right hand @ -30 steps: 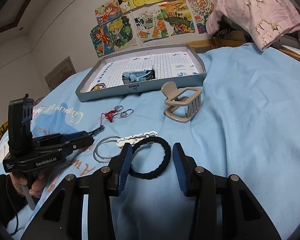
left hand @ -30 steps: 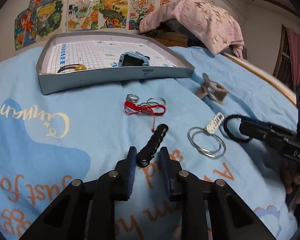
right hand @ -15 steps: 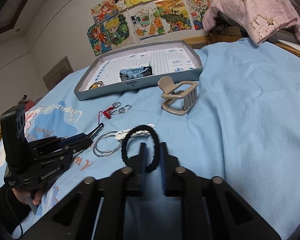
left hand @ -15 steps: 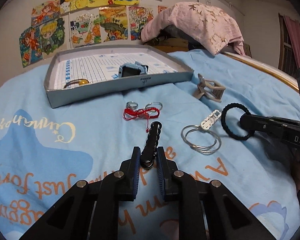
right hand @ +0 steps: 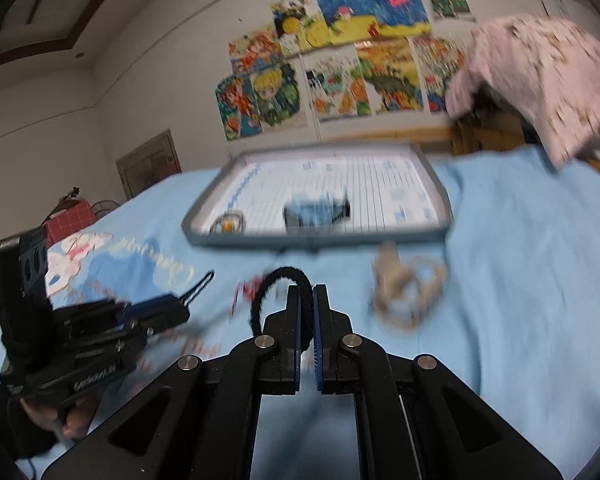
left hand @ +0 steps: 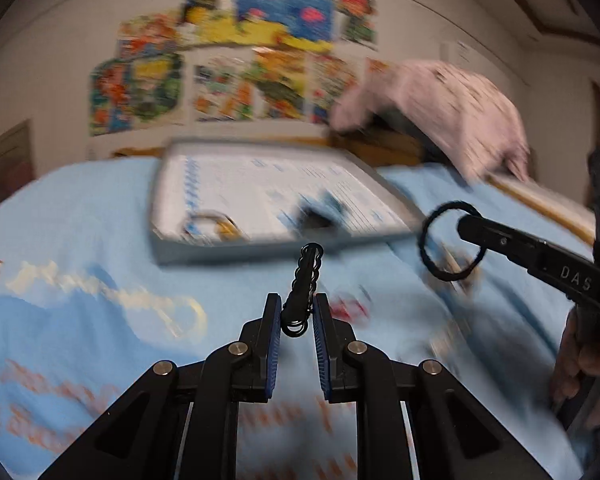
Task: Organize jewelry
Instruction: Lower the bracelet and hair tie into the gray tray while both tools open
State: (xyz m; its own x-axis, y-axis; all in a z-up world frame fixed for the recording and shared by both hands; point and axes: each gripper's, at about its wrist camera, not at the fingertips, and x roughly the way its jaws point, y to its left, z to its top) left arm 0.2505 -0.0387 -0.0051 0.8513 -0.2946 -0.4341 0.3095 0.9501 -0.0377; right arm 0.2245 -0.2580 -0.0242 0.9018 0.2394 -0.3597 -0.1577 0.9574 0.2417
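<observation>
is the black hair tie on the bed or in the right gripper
In the right gripper: its jaws, which have just been closing, pinch the black hair tie, whose loop sticks up clear of the blue bedsheet.

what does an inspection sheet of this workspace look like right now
surface: blue bedsheet with printed lettering.
job's things: grey tray holds a blue item and a yellow-beaded piece; black beaded bracelet and black hair tie lifted off the sheet.
clutter: beige hair claw; red item, blurred.
grippers: left gripper shut on the bracelet; right gripper shut on the hair tie.
cables: nothing seen.
surroundings: drawings on the wall; pink cloth behind the bed.
</observation>
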